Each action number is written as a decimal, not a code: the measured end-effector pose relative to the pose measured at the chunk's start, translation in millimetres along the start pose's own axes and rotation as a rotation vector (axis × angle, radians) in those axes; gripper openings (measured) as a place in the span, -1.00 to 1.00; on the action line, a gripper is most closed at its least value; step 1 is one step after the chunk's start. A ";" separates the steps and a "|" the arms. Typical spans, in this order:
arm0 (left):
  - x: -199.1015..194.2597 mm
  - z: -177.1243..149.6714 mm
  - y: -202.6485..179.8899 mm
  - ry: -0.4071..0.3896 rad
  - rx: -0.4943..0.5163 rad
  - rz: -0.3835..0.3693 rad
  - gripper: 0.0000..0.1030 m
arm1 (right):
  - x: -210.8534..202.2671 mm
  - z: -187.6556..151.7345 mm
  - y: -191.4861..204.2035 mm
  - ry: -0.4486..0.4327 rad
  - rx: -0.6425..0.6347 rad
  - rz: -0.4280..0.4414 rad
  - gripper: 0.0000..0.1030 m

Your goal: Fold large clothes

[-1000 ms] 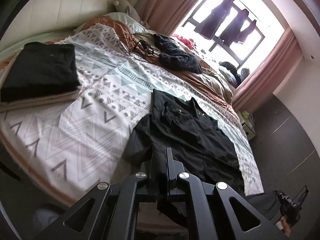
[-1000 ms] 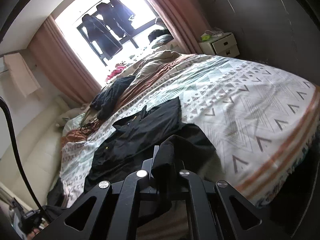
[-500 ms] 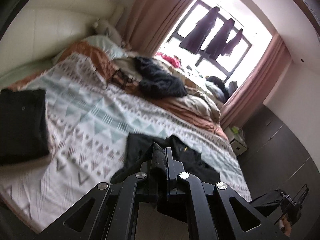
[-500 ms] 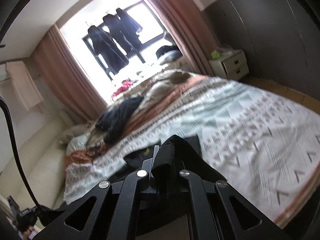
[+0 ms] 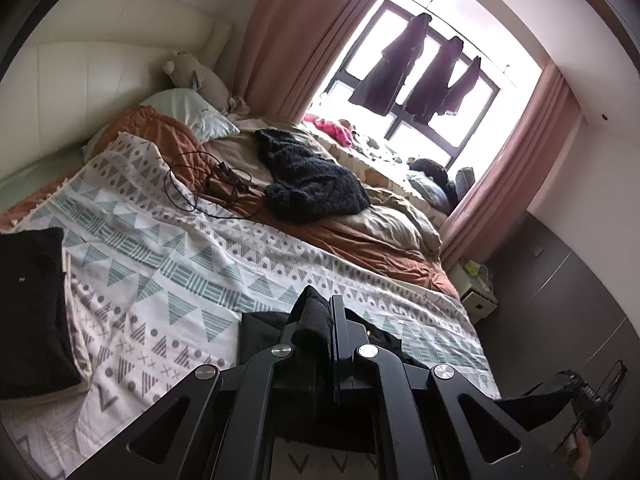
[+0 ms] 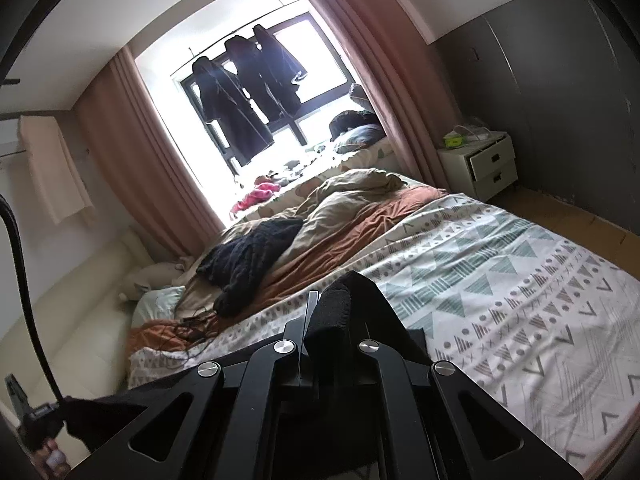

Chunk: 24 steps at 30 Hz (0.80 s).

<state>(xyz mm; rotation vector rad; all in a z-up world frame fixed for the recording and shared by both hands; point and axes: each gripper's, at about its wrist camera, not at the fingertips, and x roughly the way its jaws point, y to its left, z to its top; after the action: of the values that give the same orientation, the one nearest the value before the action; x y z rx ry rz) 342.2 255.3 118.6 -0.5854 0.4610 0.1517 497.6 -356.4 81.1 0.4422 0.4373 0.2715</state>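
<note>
1. Your left claw (image 5: 326,330) is pinched tight on a bunched fold of the black garment (image 5: 260,330). Your right claw (image 6: 326,320) is likewise clamped on a second bunch of the same cloth (image 6: 414,344). Neither claw shows any gap between its fingers.

2. The garment hangs from both claws over the near edge of the bed (image 5: 168,264). Only a dark strip of it shows beyond the fingers, lying on the patterned cover. Judged from the two separate pinch points, you hold it by one edge so that its weight pulls it flat before a fold is laid.

3. In the left view's lower right corner the other handset (image 5: 592,400) shows with dark cloth stretched towards it, which supports the reading that the edge is held taut between your hands.

4. At the left of the bed sits a folded black item (image 5: 32,312) on a pale stack, well apart from the held garment. In my judgement it is a finished piece set aside to keep the working area free.

5. Further up the bed lie a tangle of cable (image 5: 208,184) and a dark knitted garment (image 5: 312,184) on the rumpled brown bedding, both clear of your work.

6. Beyond, dark clothes hang (image 6: 244,108) at the window. A bedside drawer unit (image 6: 480,164) stands by the curtain.
</note>
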 end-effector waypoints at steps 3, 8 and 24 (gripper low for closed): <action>19.8 9.2 -2.2 0.011 0.007 0.006 -0.92 | 18.9 7.0 -1.4 0.010 0.005 -0.008 -0.92; 62.6 23.1 -4.5 0.031 0.025 0.031 -0.92 | 62.0 16.6 -4.8 0.030 0.000 -0.034 -0.92; 236.8 21.1 34.7 0.175 0.023 0.135 -0.92 | 219.1 -0.1 -33.4 0.134 -0.035 -0.134 -0.92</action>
<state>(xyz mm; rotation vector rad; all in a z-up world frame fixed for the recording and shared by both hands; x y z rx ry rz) 551.1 297.9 7.9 -0.5475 0.6717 0.2244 694.0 -310.0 -10.4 0.3597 0.5898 0.1796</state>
